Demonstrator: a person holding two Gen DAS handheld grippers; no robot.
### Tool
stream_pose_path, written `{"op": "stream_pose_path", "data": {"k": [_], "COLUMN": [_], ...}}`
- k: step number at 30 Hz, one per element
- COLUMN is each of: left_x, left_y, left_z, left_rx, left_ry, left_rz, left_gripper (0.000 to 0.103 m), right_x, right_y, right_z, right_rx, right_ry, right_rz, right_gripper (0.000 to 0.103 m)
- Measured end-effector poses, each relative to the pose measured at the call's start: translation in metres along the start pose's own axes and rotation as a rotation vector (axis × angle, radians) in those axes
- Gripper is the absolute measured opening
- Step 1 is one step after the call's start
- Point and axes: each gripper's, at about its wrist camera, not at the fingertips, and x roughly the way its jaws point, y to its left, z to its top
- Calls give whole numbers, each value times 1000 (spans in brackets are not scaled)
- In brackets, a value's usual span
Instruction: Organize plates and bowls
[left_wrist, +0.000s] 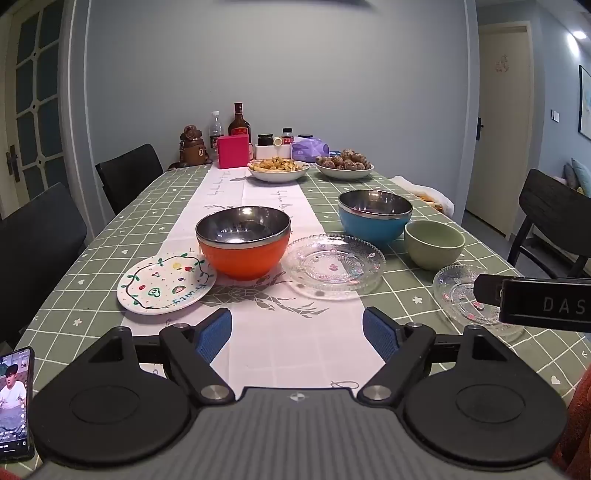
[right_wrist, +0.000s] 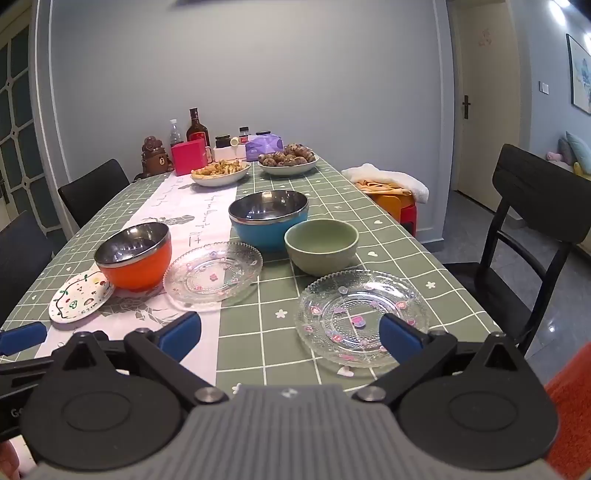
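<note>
Right gripper (right_wrist: 290, 334), jaws apart, is hovering above the surface (right_wrist: 332, 206); glass plate (right_wrist: 364, 317) is sitting at 1 o'clock. Left gripper (left_wrist: 297, 334), jaws apart, is facing orange bowl (left_wrist: 243, 242) at 11 o'clock.

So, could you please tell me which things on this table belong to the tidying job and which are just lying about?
For the job: orange bowl, blue bowl, green bowl, painted plate, two glass plates.

Lying about: phone, pink box, bottles, two food dishes.
</note>
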Motion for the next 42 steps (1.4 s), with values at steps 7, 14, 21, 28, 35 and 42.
{"op": "stream_pose_path", "data": {"k": [7,14,21,28,35,42], "left_x": [-1,-1,2,5,6,6], "left_y": [0,2,2,3,4,4], "left_z": [0,-4,-3,-3,-4,-3], "left_rx": [2,0,-12,-19,-21,-23], "left_ry": [0,2,14,22,24,27], "left_rz": [-3,-6,-9,-15,-11,-15], "left_gripper": [95,95,94,95,95,95], "right_x": [-2,2,4,5,7,8], "right_y": [-3,-4,-5,-5,-4,-4], "right_z": [-1,-2,-2,-2,-3,-3], "right_rx": [20,34,39,44,38,40], "right_ry": [4,13,18,20,28,31], "right_rz": [0,3,4,3,6,9], "right_gripper": [100,100,100,100,100,100]}}
